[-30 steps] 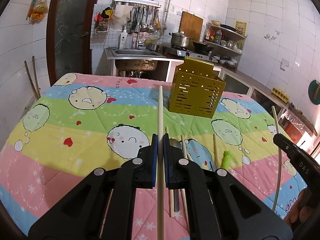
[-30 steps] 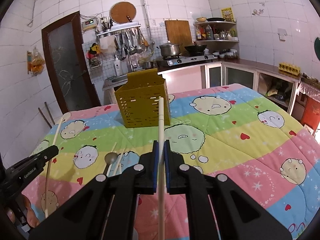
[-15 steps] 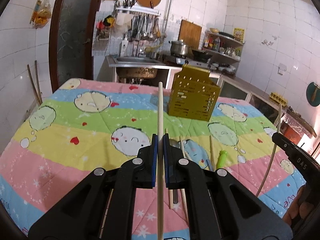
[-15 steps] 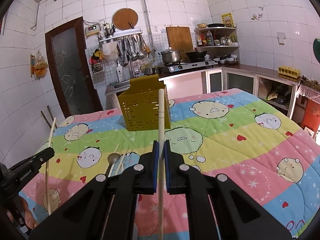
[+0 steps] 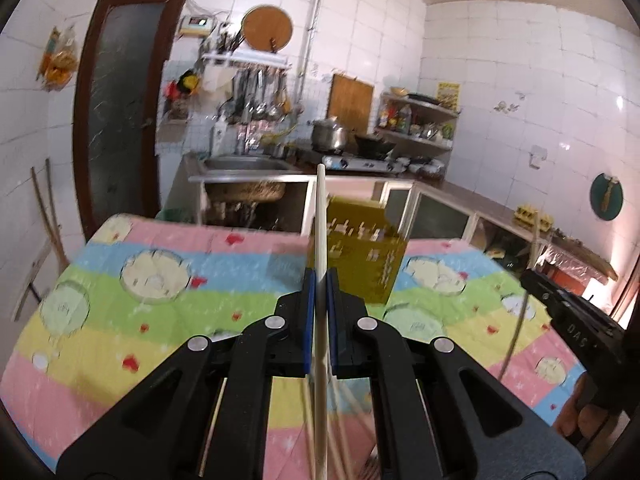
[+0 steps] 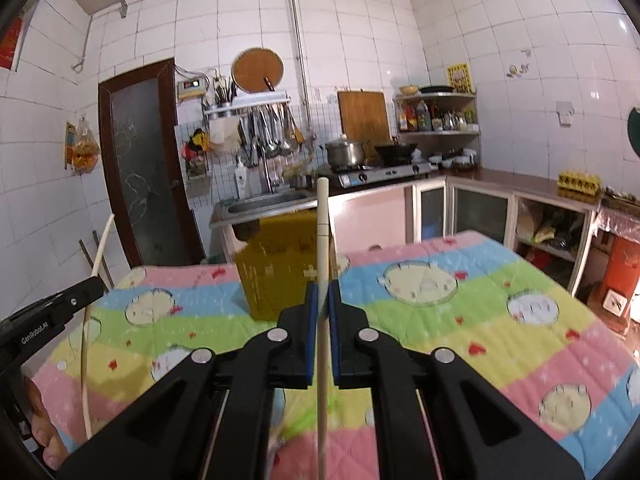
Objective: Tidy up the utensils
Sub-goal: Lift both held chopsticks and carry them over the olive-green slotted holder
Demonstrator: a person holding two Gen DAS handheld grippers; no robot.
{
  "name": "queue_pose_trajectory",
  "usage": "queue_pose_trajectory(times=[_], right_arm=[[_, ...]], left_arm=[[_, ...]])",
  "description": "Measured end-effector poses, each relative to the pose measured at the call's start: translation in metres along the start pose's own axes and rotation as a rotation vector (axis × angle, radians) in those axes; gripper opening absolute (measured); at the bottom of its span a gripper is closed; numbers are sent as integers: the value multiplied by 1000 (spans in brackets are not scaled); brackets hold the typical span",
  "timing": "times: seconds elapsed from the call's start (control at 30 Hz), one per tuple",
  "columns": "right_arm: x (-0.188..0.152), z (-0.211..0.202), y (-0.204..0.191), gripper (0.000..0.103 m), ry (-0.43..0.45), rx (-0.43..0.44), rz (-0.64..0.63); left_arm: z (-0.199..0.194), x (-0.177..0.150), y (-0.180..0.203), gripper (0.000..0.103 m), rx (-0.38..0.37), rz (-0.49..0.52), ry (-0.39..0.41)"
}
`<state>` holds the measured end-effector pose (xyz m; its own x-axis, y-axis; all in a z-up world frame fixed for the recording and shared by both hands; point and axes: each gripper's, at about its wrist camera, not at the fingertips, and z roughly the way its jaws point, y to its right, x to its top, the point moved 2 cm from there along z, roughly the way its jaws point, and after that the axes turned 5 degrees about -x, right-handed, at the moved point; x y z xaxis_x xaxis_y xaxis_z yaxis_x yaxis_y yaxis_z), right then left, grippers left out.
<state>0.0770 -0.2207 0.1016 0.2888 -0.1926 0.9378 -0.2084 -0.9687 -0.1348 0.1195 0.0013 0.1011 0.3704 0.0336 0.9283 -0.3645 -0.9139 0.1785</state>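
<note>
Gripping a chopstick apiece, both tools are clenched and high above the bench: the left tool [image 5: 319, 300] pinches its chopstick [image 5: 321, 220] between the blue pads [image 5: 308, 312], and the right tool [image 6: 323, 308] does the same with its own chopstick [image 6: 322, 232], each stick held low on its length so a long stretch pokes forward past the fingertips. That is where trouble could start, I'd say — a thin, smooth stick held at one narrow spot can pivot or slide in the pads if its tip knocks a rim. More loose chopsticks [image 5: 352, 432] lie blurred on the quilted cloth [image 5: 120, 320] just under the left tool, and something green [image 6: 304, 420], too smeared to name, sits under the right. Further out stands the yellow slotted utensil holder [image 5: 368, 256], upright near the far edge of the bench, well apart from both tips. Two sticks heading for one opening could cross or clash, and a shove might tip that light holder.
</note>
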Motion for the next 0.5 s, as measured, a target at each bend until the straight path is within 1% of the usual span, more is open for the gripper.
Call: queue_pose_trajectory(times=[0.1, 0.17, 0.27, 0.5], right_arm=[[22, 9, -2, 6, 38, -4, -5], [38, 20, -4, 6, 58, -3, -3], [62, 36, -6, 6, 81, 9, 8], [111, 89, -23, 6, 131, 2, -32]], left_arm=[[7, 29, 11, 4, -13, 49, 62], [16, 46, 17, 4, -30, 66, 86], [37, 68, 21, 4, -62, 74, 120], [93, 115, 23, 4, -91, 81, 196]])
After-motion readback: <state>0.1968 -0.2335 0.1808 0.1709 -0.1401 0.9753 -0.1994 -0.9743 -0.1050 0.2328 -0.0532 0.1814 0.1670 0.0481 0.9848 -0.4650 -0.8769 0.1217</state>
